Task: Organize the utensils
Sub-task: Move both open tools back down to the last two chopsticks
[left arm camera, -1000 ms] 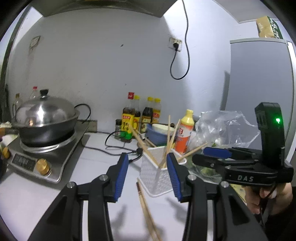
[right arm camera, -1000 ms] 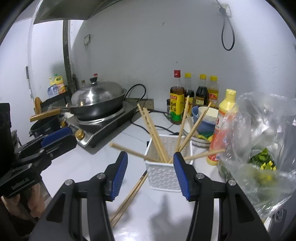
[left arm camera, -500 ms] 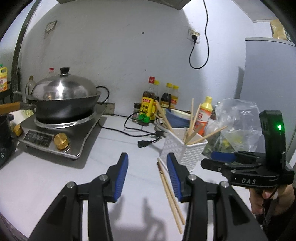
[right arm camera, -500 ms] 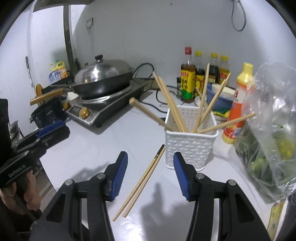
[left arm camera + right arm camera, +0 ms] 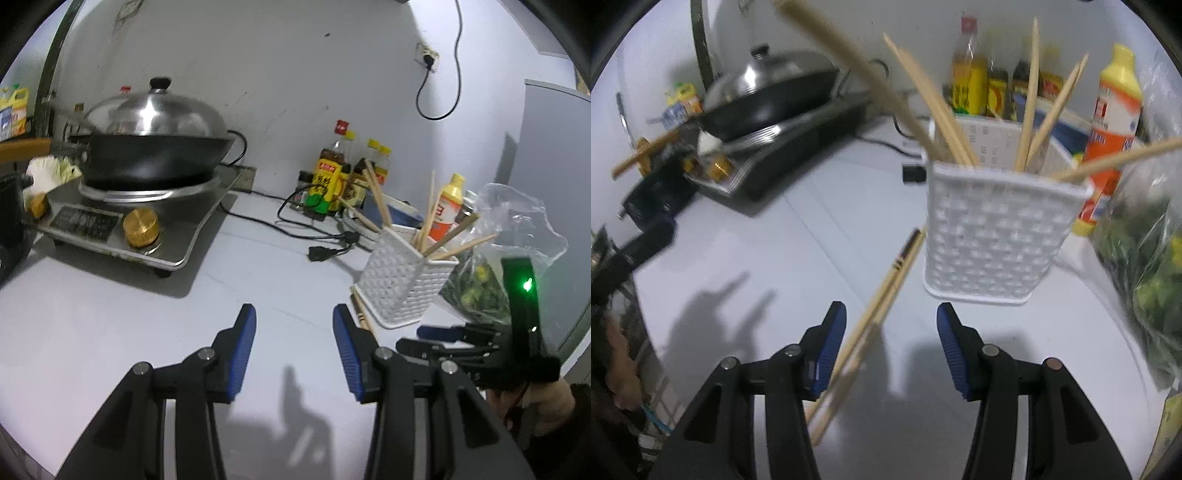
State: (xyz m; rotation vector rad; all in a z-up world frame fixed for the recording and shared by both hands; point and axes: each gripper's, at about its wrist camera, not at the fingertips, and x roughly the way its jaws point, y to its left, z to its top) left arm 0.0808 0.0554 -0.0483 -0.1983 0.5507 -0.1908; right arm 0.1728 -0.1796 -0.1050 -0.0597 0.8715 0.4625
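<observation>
A white lattice basket point(image 5: 993, 229) stands on the white counter with several wooden chopsticks point(image 5: 934, 99) leaning out of it. Two loose chopsticks point(image 5: 886, 288) lie side by side on the counter just left of the basket. My right gripper point(image 5: 892, 317) hangs open low over them; they run between its jaws, close to the left finger, and no pad touches them. My left gripper point(image 5: 295, 321) is open and empty over bare counter, left of the basket point(image 5: 402, 280). In the left wrist view the right gripper point(image 5: 410, 338) shows at the right, held by a hand.
A lidded wok point(image 5: 155, 147) sits on a steel induction cooker point(image 5: 136, 225) at the back left. Sauce bottles point(image 5: 328, 173), a yellow-capped bottle point(image 5: 1112, 110), a blue bowl point(image 5: 399, 214) and a bag of greens point(image 5: 480, 273) crowd behind and right of the basket. A black cord and plug point(image 5: 321, 253) lie mid-counter.
Both grippers have come down toward the counter. The right one has closed in on the loose chopsticks and the basket. The left one has drifted left, so the basket now sits to its right.
</observation>
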